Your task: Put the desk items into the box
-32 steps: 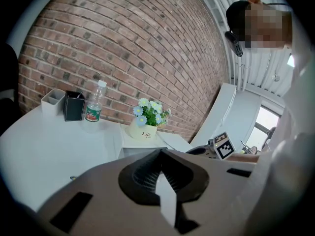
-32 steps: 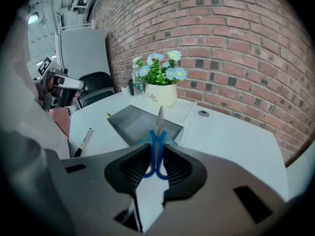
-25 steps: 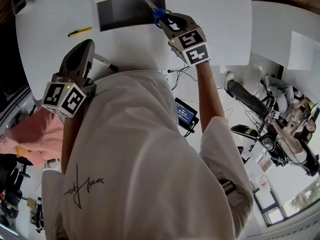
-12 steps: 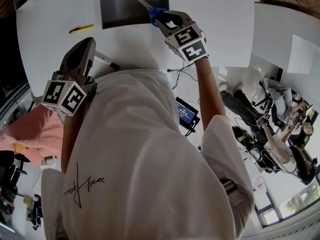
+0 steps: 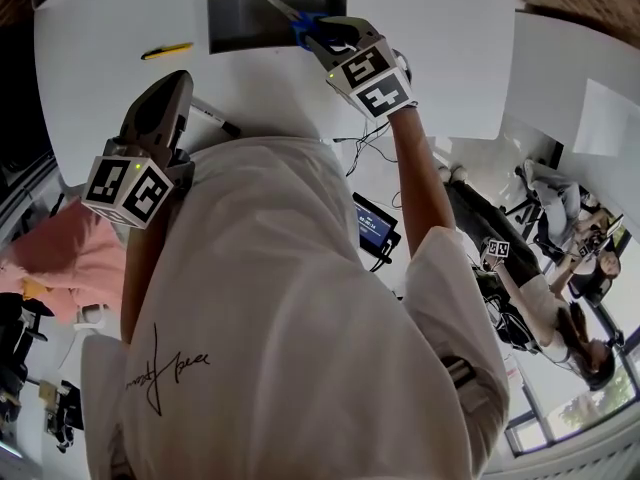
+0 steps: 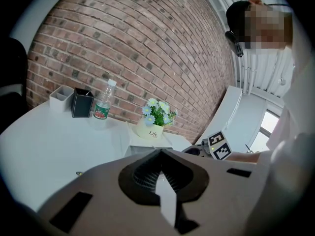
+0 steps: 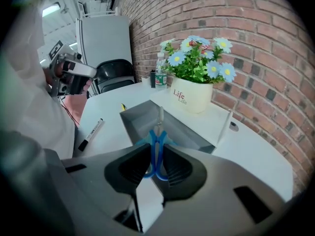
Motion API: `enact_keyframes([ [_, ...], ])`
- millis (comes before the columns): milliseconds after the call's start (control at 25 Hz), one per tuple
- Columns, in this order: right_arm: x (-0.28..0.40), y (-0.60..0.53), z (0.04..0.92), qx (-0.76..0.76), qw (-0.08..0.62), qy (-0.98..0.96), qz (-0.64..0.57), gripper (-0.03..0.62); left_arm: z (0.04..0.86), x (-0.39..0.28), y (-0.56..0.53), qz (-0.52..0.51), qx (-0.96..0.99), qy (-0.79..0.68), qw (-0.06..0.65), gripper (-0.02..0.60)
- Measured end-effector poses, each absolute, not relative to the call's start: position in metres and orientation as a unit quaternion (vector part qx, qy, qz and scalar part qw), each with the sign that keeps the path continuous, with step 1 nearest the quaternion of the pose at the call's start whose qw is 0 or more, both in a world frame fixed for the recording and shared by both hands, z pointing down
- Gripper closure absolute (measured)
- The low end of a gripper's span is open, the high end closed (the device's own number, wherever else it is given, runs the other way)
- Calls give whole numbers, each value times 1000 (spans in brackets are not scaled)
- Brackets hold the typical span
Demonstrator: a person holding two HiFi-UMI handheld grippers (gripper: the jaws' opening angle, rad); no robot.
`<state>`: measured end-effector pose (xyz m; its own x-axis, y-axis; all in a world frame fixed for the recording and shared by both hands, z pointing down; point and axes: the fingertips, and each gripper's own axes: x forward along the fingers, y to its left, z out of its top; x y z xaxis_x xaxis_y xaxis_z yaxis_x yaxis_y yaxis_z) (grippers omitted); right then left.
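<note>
My right gripper point(image 5: 322, 36) point(image 7: 156, 154) is shut on the blue handles of a pair of scissors point(image 5: 300, 26) point(image 7: 157, 144). The scissors' blades point forward over the open grey box point(image 5: 240, 23) point(image 7: 138, 124), above its hollow. A black-capped white marker point(image 5: 216, 120) point(image 7: 90, 134) and a small yellow item point(image 5: 166, 51) point(image 7: 122, 107) lie on the white table, outside the box. My left gripper point(image 5: 158, 118) point(image 6: 160, 173) hovers at the near table edge beside the marker, jaws together with nothing between them.
A white flower pot point(image 7: 191, 95) point(image 6: 149, 128) stands just behind the box. Farther left along the brick wall are a water bottle point(image 6: 102, 107), a black holder point(image 6: 82, 105) and a white holder point(image 6: 61, 98). People sit at the right of the room point(image 5: 545, 288).
My right gripper has carried the scissors forward and a little left, so the blades now reach over the box. The left gripper has stayed put.
</note>
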<state>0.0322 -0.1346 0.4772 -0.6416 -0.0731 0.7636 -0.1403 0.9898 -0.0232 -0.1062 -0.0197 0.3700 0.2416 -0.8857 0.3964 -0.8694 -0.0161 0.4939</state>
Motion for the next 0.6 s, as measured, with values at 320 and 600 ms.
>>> enact_keyframes([
  [320,24,-134,480,42,430,-901,28,493,370,-107,-19,-13,710,-618,338,575],
  [600,21,-135,484,33,444,-895,24,493,370,-108,-19,-11,708,-619,341,575],
])
